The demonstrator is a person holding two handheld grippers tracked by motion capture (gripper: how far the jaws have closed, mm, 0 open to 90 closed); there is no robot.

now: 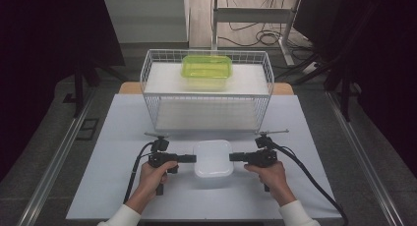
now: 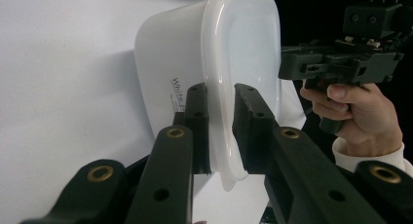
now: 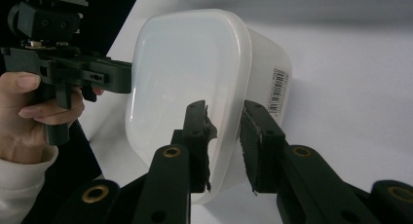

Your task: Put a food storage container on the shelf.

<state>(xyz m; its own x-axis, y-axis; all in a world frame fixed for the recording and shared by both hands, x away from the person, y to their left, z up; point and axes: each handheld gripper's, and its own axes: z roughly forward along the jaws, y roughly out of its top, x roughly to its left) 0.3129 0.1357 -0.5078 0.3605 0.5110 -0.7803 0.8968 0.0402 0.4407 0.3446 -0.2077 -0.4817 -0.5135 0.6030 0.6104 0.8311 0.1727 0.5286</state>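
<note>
Sitting between both hand-held grippers, left hand-held gripper, right hand-held gripper, white lidded container

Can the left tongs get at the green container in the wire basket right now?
Probably not as things stand. The left tongs are closed on the rim of the white container, as are the right tongs. The green container sits on the wire basket's upper shelf, open from above.

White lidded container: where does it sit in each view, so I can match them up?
High view: white lidded container at lower centre, between both grippers.
Left gripper view: upper centre, rim between the fingers.
Right gripper view: centre, rim between the fingers.
Shared landmark: the white table mat.
</note>
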